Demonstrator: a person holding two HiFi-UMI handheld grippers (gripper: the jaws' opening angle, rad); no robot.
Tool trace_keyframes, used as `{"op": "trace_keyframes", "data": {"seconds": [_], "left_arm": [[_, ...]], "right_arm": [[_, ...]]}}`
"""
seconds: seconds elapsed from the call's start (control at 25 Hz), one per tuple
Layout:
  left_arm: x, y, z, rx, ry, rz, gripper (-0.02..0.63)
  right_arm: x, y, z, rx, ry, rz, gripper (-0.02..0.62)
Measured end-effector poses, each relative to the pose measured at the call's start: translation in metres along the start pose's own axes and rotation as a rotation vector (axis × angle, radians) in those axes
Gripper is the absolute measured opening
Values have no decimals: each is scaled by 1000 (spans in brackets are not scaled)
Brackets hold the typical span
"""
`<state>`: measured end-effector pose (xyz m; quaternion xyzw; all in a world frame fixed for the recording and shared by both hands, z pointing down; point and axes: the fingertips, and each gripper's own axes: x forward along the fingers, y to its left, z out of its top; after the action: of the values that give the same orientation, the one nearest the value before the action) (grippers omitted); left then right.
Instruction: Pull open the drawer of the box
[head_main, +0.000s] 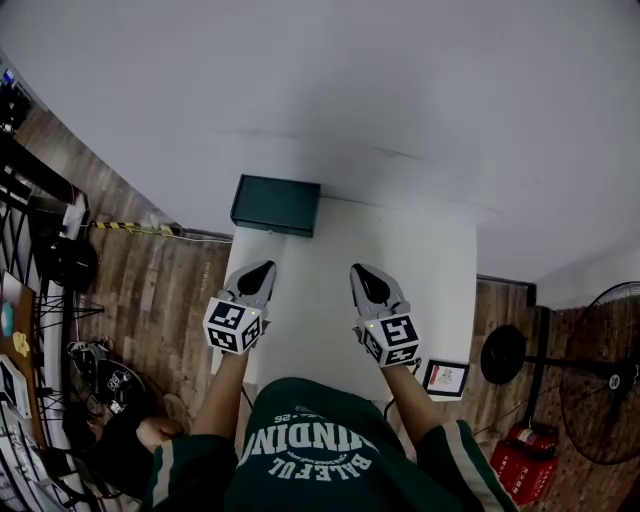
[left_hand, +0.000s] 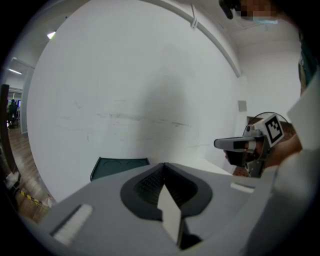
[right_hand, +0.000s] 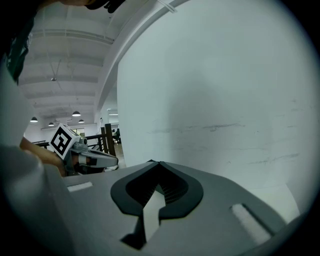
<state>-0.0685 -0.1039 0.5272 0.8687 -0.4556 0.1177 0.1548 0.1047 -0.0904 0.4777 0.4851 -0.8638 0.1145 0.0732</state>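
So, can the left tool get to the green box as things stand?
Probably yes: only bare white table lies between the left tool and the green box; its jaws are shut and empty.

The box (head_main: 275, 205) shows only its top and 1 dark side in the head view, and that side's detail is too dim to make out. In the left gripper view, the left gripper (left_hand: 163, 165) hides the box's lower part. Far right of the box, a fan (head_main: 603, 375) is cut by the picture's edge. Left of the box, floor clutter (head_main: 97, 375) is too small to name.
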Motion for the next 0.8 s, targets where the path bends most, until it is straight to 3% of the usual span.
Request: {"op": "trace_keyframes", "data": {"seconds": [0.68,0.8], "left_arm": [[71,73,-87,-156,178,15,54],[87,84,-98,-197,229,11,172]], "right_arm": [[21,-5,-57,65,139,-84,2],[18,-8,-62,79,149,-107,2]]}}
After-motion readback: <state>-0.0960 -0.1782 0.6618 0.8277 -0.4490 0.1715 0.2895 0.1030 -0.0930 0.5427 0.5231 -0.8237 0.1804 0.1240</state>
